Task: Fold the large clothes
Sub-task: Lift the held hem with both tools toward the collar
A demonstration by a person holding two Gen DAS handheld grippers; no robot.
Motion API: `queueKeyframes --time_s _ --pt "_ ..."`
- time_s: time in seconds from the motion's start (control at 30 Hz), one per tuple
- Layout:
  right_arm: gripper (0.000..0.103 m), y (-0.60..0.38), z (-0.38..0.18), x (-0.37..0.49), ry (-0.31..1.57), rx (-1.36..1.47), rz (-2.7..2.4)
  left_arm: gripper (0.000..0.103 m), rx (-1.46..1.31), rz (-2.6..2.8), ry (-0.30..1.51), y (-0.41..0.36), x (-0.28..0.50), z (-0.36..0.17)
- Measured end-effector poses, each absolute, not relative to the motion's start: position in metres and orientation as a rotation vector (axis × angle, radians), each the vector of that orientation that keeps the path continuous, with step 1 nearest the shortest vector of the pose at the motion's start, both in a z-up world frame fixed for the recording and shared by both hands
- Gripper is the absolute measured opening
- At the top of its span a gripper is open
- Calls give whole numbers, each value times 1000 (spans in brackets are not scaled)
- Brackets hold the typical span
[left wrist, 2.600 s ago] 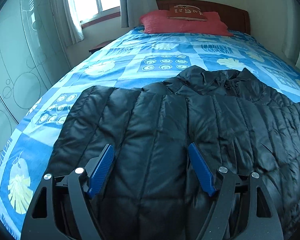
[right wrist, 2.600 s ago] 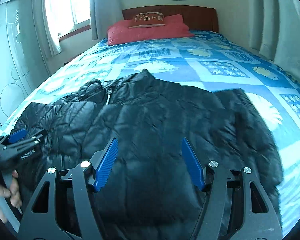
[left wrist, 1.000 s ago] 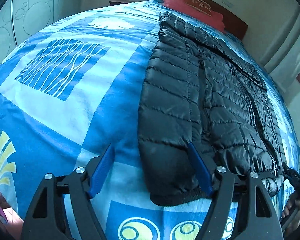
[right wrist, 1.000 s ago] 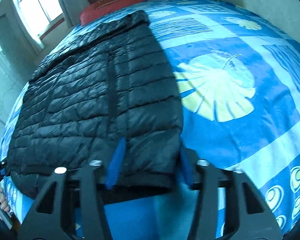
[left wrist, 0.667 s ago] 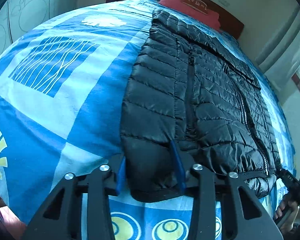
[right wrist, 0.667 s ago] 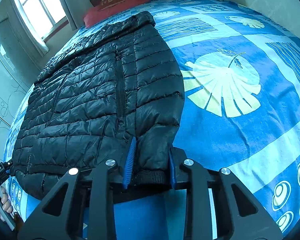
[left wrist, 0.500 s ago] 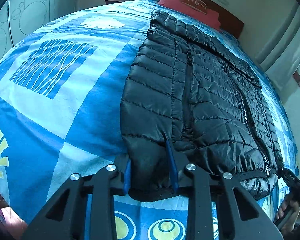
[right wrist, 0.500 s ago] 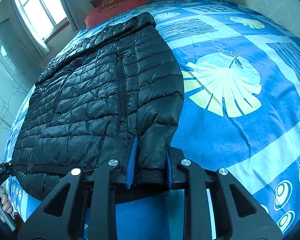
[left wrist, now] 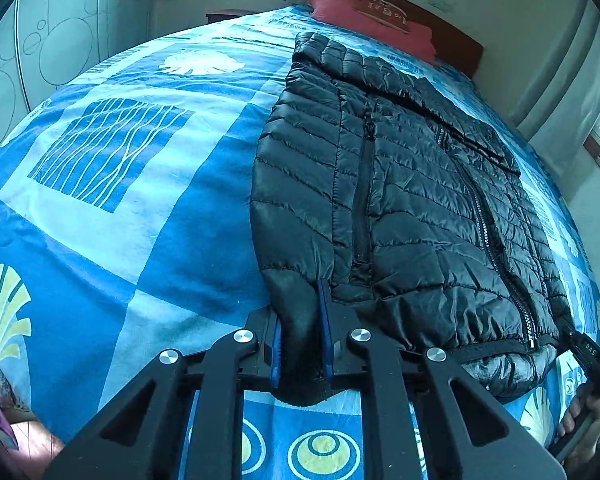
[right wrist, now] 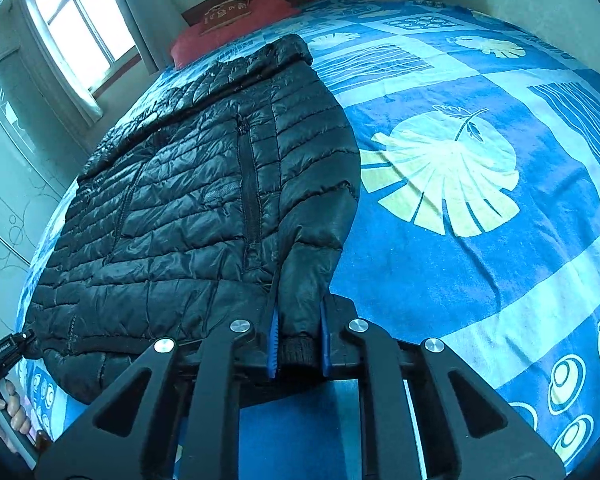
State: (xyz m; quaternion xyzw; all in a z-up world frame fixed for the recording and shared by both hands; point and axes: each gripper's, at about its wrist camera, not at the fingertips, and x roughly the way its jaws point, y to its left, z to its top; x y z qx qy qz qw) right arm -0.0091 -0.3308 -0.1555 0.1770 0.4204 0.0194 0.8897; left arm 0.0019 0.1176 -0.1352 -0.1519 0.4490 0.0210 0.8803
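A black quilted puffer jacket (left wrist: 400, 184) lies flat, front up and zipped, on the blue patterned bedspread (left wrist: 140, 200), collar toward the headboard. It also shows in the right wrist view (right wrist: 204, 200). My left gripper (left wrist: 300, 320) is shut on the cuff of the jacket's left-side sleeve (left wrist: 296, 340) at the near edge of the bed. My right gripper (right wrist: 296, 332) is shut on the cuff of the other sleeve (right wrist: 300, 348), with its knit band between the blue pads (right wrist: 273, 340).
Red pillows (left wrist: 364, 12) and a wooden headboard (left wrist: 460, 40) are at the far end. A window (right wrist: 80, 24) with curtains and a frosted glass wardrobe door (left wrist: 60, 40) stand on the left side. The bedspread (right wrist: 480, 200) stretches right of the jacket.
Both grippers came down to the jacket's near end and closed on the two sleeve cuffs. In the last half second the jaws have tightened further on the cuffs.
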Motion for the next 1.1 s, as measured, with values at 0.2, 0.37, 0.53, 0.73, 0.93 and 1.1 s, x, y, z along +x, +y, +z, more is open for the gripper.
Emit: queueKeyframes --time_s 0.2,0.37,0.53,0.73,0.93,1.1 --pt "12 -334 -147 -16 851 383 53 13 -302 45 920 114 -2 -124" --pt "12 -337 -138 -23 834 391 66 13 -285 48 900 111 -7 -111" --pt "11 -340 -128 -32 816 401 79 12 -279 41 877 109 -15 -98" --pt "11 -343 -114 -50 794 435 109 11 -291 20 857 109 -28 -83" --pt "11 -348 -97 -73 766 478 157 11 -322 -10 842 115 -46 -71" --pt "10 -351 -85 -84 754 512 182 11 -364 -52 832 118 -69 -63"
